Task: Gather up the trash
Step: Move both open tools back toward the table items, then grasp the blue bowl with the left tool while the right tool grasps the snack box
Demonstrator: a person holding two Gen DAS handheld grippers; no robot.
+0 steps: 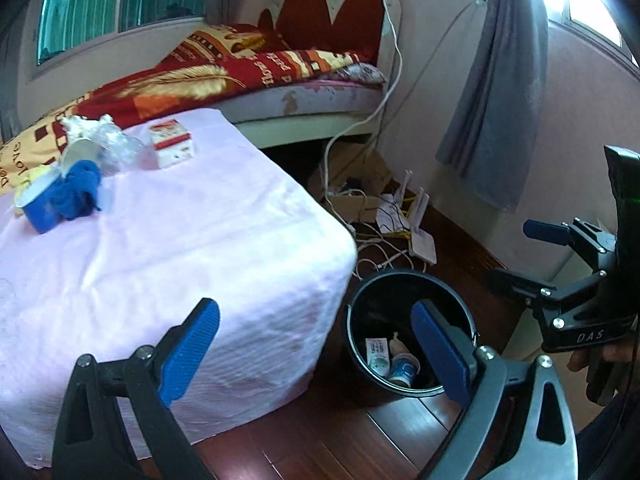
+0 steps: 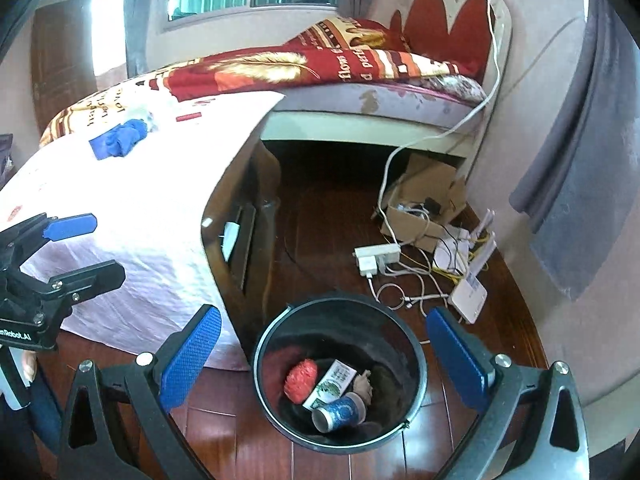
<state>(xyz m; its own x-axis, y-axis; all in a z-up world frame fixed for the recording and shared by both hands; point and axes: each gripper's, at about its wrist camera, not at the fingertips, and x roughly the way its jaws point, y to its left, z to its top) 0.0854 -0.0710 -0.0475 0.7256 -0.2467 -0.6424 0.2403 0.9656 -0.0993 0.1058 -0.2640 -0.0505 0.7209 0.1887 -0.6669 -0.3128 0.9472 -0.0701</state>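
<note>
The trash still to pick up sits in a little pile on the far part of the table [image 1: 208, 216], which has a pink cloth over it. There is a blue cloth [image 1: 80, 190] lying against a blue cup [image 1: 38, 208], a white cup [image 1: 78, 152] on its side, some crinkly clear plastic [image 1: 118, 146], and a small red and white box [image 1: 172, 142] just beside them.

The black bin [image 2: 340, 376] stands on the wood floor, right by the table's corner. Inside it I can see a red ball [image 2: 301, 381], a flat packet [image 2: 334, 385] and a blue can [image 2: 338, 414].

Both tongs are spread wide and hold nothing. The right gripper [image 2: 324, 348] hangs right over the bin. The left gripper [image 1: 316, 344] is over the near edge of the table and the bin.

I think one drop is done and the next job is to go back for more. To do it well, reach one gripper across to the pile and choose one thing at a time. The box looks easiest, because it stands a bit apart and has flat sides to squeeze. The blue cloth is soft, so grab it in the middle where it is bunched up. Try not to pinch the pink cloth under it, or the whole pile may slide. The cups could roll, so come down slowly.
</note>
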